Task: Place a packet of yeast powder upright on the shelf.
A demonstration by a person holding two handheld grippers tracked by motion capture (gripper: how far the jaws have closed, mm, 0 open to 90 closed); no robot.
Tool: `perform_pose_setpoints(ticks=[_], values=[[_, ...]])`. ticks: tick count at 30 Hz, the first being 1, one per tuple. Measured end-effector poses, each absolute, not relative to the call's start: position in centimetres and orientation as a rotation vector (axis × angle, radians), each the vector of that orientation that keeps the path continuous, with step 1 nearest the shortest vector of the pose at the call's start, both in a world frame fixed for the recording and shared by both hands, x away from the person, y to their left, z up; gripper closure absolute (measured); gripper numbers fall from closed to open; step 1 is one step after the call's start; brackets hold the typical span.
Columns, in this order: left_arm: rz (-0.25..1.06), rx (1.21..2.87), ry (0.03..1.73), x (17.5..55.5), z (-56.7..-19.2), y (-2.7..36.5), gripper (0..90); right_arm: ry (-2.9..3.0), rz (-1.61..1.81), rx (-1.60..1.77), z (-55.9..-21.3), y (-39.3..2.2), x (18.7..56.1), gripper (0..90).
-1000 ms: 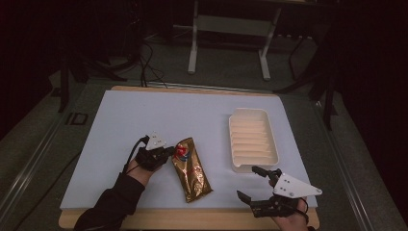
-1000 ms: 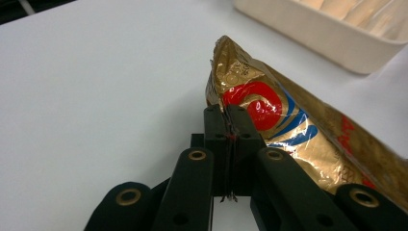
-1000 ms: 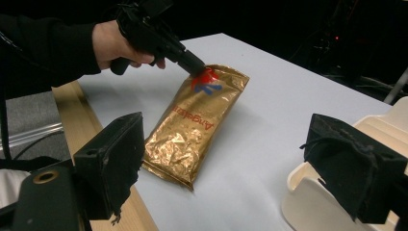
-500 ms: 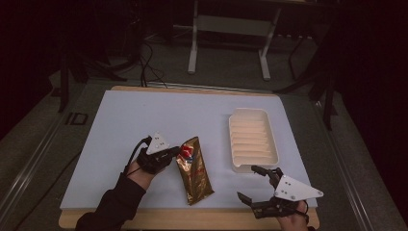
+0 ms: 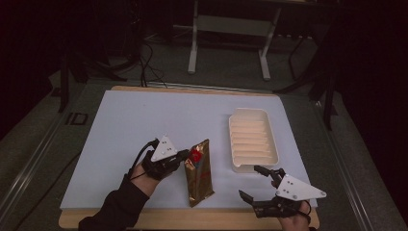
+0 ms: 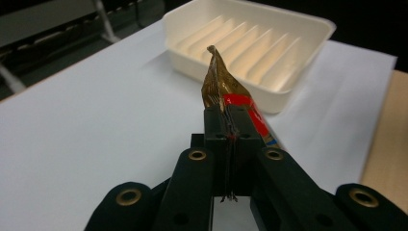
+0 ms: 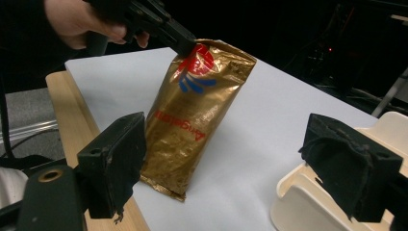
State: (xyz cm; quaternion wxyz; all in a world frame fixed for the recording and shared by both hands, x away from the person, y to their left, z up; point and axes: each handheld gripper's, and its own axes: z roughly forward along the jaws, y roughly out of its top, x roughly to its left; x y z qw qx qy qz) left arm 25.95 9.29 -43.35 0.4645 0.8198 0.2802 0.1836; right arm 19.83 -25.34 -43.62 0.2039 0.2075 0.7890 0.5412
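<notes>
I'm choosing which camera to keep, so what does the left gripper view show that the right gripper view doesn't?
Left gripper view alone: the left gripper shut on the gold bag's crimped top edge, and the whole ribbed inside of the white tray. Right gripper view alone: the bag's printed face with its red and blue logo, its bottom on the table, and the open right gripper. Both: bag, tray, white table cover.

You work in a dark room: grey carpeted floor (image 5: 365, 159), black cables (image 5: 144, 57), white metal stand legs (image 5: 195, 43) beyond the table's far edge.
</notes>
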Motion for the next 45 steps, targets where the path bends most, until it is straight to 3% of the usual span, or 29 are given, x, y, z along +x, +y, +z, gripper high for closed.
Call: perform_pose_setpoints(ticks=[15, 25, 32, 45], values=[[0.406, 2.017, 0.451, 22.4, -41.0, 6.0, 89.3, 2.132, 1.475, 0.527, -43.2, -25.4, 19.7, 17.7], [0.407, 1.956, 0.361, 22.6, -40.0, 6.9, 89.3, 2.241, 1.533, 0.632, -42.8, -25.2, 20.3, 17.3], [0.423, 1.896, 0.303, 22.8, -38.8, 7.3, 89.3, 2.325, 1.578, 0.610, -42.5, -24.2, 20.7, 10.4], [0.391, 1.847, 0.258, 22.2, -37.2, 7.6, 89.2, 2.381, 1.655, 0.548, -40.8, -22.2, 22.7, 13.5]])
